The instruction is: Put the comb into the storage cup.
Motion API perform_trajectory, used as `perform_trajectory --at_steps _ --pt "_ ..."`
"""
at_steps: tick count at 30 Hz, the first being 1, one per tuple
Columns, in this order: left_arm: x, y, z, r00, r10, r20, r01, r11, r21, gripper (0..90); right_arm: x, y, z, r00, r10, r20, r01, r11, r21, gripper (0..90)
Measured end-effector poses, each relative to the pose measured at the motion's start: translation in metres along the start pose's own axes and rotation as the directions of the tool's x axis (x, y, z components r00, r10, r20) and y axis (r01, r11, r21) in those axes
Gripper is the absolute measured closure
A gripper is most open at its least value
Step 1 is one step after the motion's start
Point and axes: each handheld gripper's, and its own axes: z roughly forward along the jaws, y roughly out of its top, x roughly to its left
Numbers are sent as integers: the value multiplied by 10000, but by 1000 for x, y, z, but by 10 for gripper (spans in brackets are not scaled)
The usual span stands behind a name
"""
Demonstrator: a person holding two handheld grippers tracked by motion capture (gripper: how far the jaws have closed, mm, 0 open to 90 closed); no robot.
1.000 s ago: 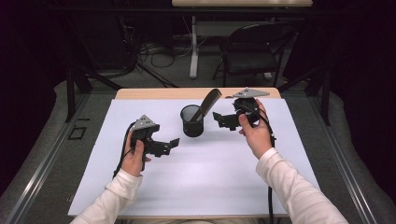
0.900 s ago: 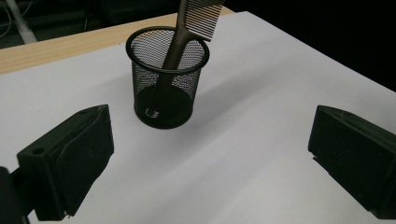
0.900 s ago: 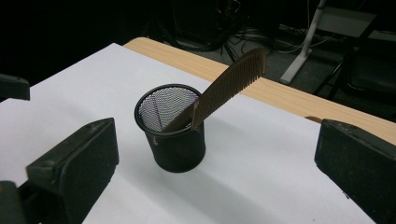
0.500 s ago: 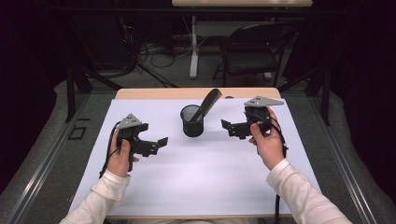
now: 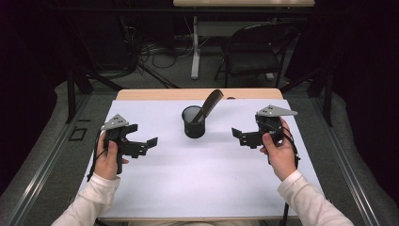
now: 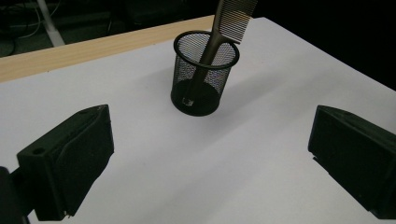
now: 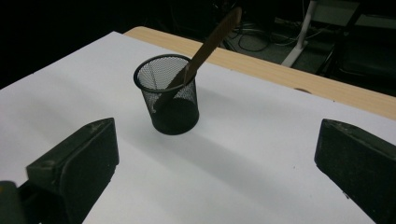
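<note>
Comb [image 5: 210, 104] sits handle-down in the black mesh cup [image 5: 193, 122], leaning toward the tabletop's far right corner, toothed end sticking out above the rim. Cup stands on the white sheet [image 5: 197, 179] near the middle of the far edge, just short of the bare wood strip [image 5: 155, 94]. Left gripper [image 5: 142, 146] hovers near the left edge, jaws spread wide, nothing in them; left gripper view has the cup centred between the jaws. Right gripper [image 5: 239, 136] near the right edge, also wide open and empty, cup offset left in its own view. Both well apart from the cup. My read: the placing looks done and the step in hand is clearing off or setting up the next grab. If the comb has to come out, take it with the right gripper, since the lean puts the exposed end on that side; close on the flat spine rather than the teeth, pull along the lean axis, not straight up, or the light cup will likely tip or drag. Left gripper could steady the cup rim if needed. Room: near half of the tabletop is bare, plenty of travel on both sides. Tight spot is the far edge behind the cup, so avoid pushing it that way.
</note>
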Motion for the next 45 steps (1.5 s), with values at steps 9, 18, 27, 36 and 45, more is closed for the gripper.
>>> perform_trajectory --at_steps 9,18,27,36,45 --pt "7 -7 -11 9998 -63 -171 64 10000 42 5 -9 -12 -9 9996 262 137 -263 9996 64 4" --pt "13 -17 -21 9994 -175 -310 173 9998 -66 5 -12 -26 -20 9989 228 410 -230 9997 46 6" --pt "14 -29 -30 9993 -89 -352 81 9998 -207 6 -14 -45 -27 9982 392 460 -395 9992 59 6" --pt "12 -48 -36 9989 -71 -474 56 9995 -306 6 -11 -67 -33 9972 385 639 -394 9991 129 6" --pt "12 -66 -34 9988 -206 -434 195 9995 -259 6 -9 -87 -36 9945 439 946 -451 9989 102 8"
